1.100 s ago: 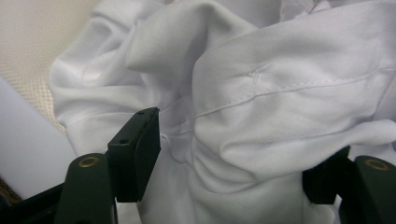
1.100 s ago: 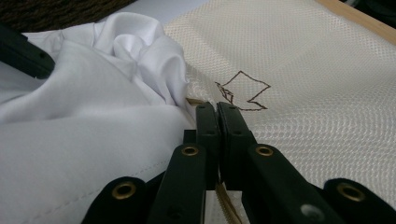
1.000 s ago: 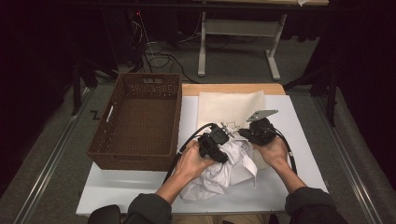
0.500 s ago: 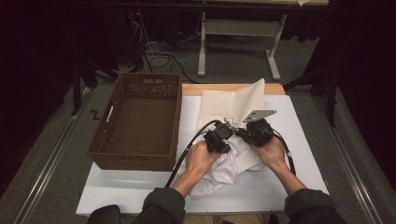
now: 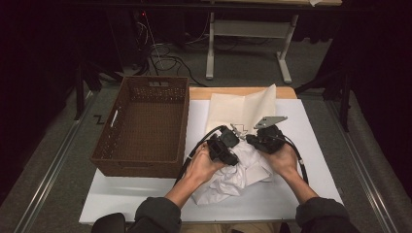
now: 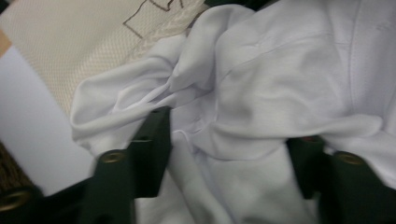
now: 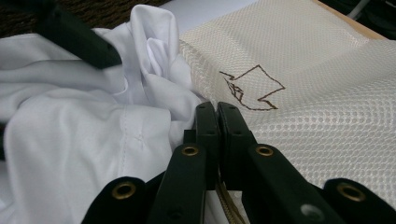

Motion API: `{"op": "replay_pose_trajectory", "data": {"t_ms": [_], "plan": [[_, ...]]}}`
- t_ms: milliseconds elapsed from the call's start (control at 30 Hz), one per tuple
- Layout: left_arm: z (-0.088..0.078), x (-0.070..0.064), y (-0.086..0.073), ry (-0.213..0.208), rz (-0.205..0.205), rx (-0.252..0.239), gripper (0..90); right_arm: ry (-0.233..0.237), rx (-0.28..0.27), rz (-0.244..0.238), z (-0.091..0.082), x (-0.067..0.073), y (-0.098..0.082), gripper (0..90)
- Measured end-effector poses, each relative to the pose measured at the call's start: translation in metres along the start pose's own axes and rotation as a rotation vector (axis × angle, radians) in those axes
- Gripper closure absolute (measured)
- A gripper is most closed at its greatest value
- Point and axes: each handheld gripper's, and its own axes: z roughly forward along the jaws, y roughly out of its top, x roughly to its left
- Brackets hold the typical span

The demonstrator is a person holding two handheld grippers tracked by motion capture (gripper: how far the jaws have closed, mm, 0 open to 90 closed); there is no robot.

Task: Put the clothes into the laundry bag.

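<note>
A crumpled white garment (image 5: pixel 243 170) lies on the white board, its far side against a cream mesh bag (image 5: pixel 233 109) marked with a drawn arrow (image 7: pixel 254 88). My left gripper (image 5: pixel 234 145) is pushed into the garment (image 6: pixel 261 93). Its jaws (image 6: pixel 229 154) have just been opening and stand apart, with loose white cloth between them. My right gripper (image 5: pixel 248 138) is shut on the mesh bag's near edge (image 7: pixel 217 112), where the zip tape shows under the closed jaws. One flap of the bag (image 5: pixel 265 102) stands lifted. The garment (image 7: pixel 84 135) is bunched up to the left of the right jaws.
A brown woven basket (image 5: pixel 141 167) stands at the left, partly off the white board (image 5: pixel 311 160). A wooden tabletop edge (image 5: pixel 204 92) shows behind the bag. Cables (image 5: pixel 194 150) trail from both grippers. Beyond the table stand dark floor and a table frame (image 5: pixel 248 34).
The mesh bag's edge has been lifted into a standing flap by the right gripper. The left gripper's jaws closed in the white cloth and then opened wider. Both hands stayed nearly in place.
</note>
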Motion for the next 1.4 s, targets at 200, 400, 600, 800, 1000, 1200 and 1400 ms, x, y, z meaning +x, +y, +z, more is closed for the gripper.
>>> {"op": "replay_pose_trajectory", "data": {"t_ms": [200, 400, 600, 800, 1000, 1200, 1400], "plan": [[0.025, -0.007, 0.004, -0.081, -0.022, 0.000, 80.9, 0.018, -0.029, -0.004, -0.004, 0.002, 0.002, 89.1], [0.033, 0.005, 0.013, -0.048, -0.114, -0.025, 82.8, 0.056, -0.047, -0.011, -0.010, 0.008, 0.005, 89.1], [0.026, 0.004, 0.012, 0.047, -0.091, -0.016, 49.8, 0.044, -0.006, -0.018, -0.005, 0.011, -0.001, 89.1], [-0.001, 0.008, 0.006, 0.107, -0.052, -0.006, 33.3, 0.038, 0.001, -0.024, 0.001, 0.009, -0.005, 89.0], [-0.004, 0.020, 0.001, 0.111, -0.080, 0.038, 25.1, 0.029, 0.021, -0.023, 0.002, 0.010, -0.006, 89.0], [0.021, 0.037, -0.006, 0.071, -0.167, 0.065, 22.8, 0.033, 0.027, -0.027, 0.003, 0.011, -0.008, 89.0], [0.035, 0.043, -0.007, -0.040, -0.194, 0.063, 45.4, 0.037, 0.033, -0.023, 0.006, 0.011, -0.009, 89.0]]}}
